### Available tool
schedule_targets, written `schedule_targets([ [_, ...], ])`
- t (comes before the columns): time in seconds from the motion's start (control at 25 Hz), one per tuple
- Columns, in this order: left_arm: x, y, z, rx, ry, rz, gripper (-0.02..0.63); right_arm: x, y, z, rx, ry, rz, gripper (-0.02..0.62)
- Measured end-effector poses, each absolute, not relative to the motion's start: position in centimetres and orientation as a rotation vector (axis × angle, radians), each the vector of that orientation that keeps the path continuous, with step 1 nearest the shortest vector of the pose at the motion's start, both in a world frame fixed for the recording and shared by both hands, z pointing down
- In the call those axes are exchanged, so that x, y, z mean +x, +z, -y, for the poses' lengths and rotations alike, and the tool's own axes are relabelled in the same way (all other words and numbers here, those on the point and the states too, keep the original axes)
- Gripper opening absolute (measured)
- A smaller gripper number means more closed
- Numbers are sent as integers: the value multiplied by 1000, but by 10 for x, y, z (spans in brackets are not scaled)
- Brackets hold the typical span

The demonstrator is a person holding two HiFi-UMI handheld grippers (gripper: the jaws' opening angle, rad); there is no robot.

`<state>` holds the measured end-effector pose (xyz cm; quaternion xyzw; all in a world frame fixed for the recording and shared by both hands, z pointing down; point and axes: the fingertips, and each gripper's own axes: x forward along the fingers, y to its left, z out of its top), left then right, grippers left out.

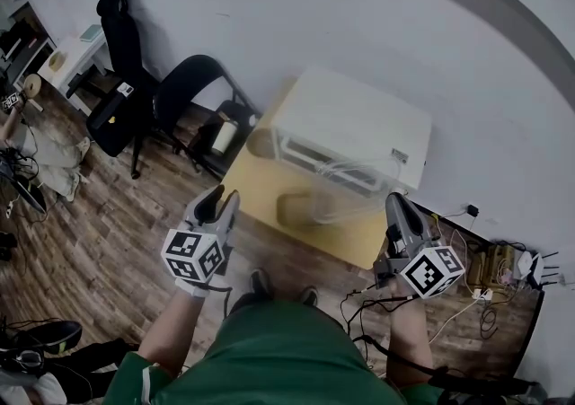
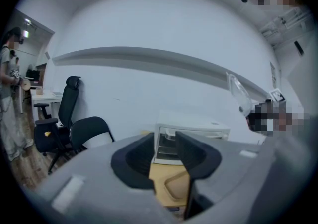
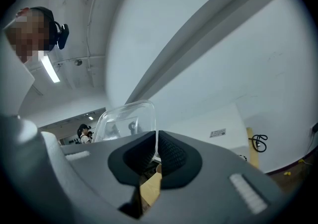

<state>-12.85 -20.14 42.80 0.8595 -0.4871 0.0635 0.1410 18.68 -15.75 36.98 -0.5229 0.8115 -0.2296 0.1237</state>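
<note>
Right tongs (image 3: 155, 154) pinch container (image 3: 124, 121), box (image 1: 359, 120) behind.

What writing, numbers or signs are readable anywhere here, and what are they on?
No text here can be read.
Small label on the white box: print too small to read.
Marker cubes on the left gripper and right gripper: black-and-white square patterns only, no letters.
Clear container between the right gripper's jaws: no print visible.
</note>
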Motion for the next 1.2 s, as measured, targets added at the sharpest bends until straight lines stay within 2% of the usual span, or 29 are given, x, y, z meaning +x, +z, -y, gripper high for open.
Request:
schedule_targets([
  [1.2,-135,437,209,2457,205,1399,127,168,380,162,-1429,-724,-2374,15],
])
